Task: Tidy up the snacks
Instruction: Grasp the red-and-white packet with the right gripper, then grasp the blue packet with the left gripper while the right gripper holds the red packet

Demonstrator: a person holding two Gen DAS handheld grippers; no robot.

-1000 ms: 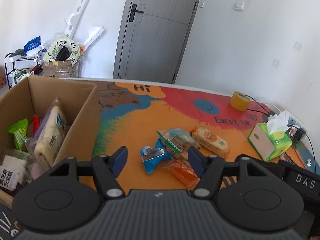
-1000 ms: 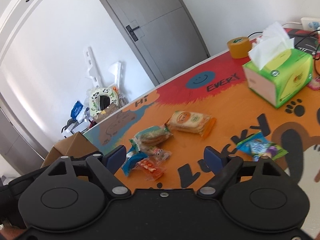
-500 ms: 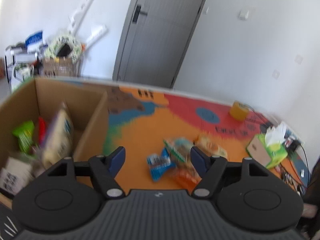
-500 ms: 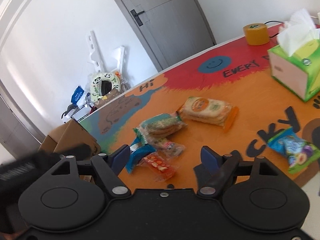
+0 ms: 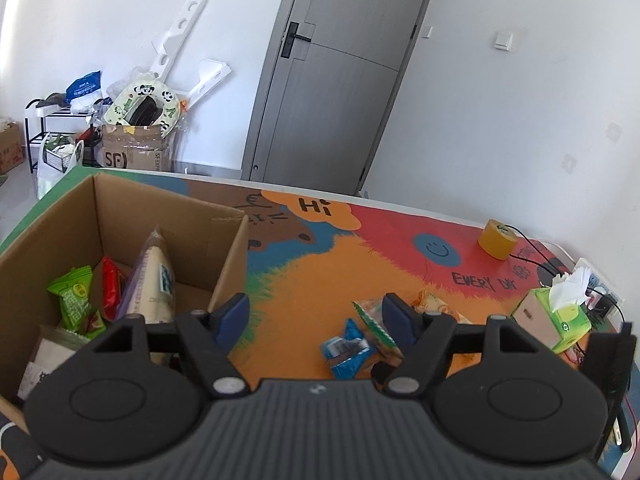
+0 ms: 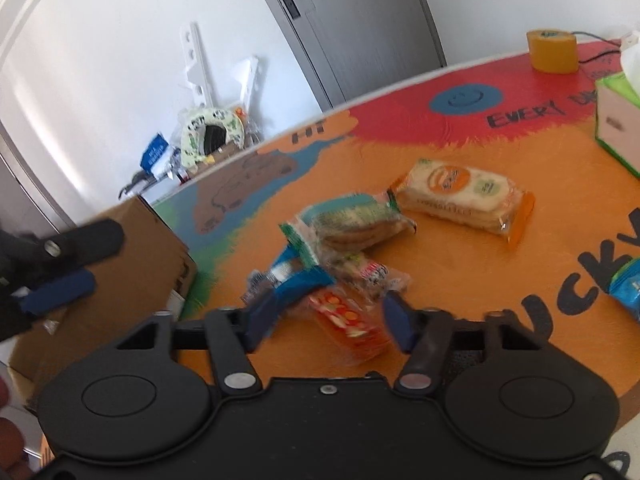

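A cardboard box [image 5: 224, 256] at the table's left holds several snack packs, among them a green one [image 5: 74, 298] and a pale long one [image 5: 154, 280]. My left gripper [image 5: 316, 318] is open and empty, above the table beside the box. Loose snacks lie mid-table: a blue pack [image 6: 294, 276], a green-edged cracker pack [image 6: 348, 226], an orange-trimmed cracker pack [image 6: 464, 196] and a small red-orange pack [image 6: 350, 326]. My right gripper [image 6: 328, 316] is open, its blue fingers either side of the red-orange pack, just above it. The box also shows in the right wrist view [image 6: 132, 268].
A green tissue box [image 5: 560, 318] and a yellow tape roll [image 5: 498, 238] stand at the table's right, with black cables nearby. Another blue snack pack [image 6: 628, 286] lies at the right edge. The left gripper's finger [image 6: 60, 288] shows at the left of the right wrist view.
My right gripper has moved forward and down over the snack pile, now straddling the red-orange pack. My left gripper has pulled back and risen slightly beside the box.
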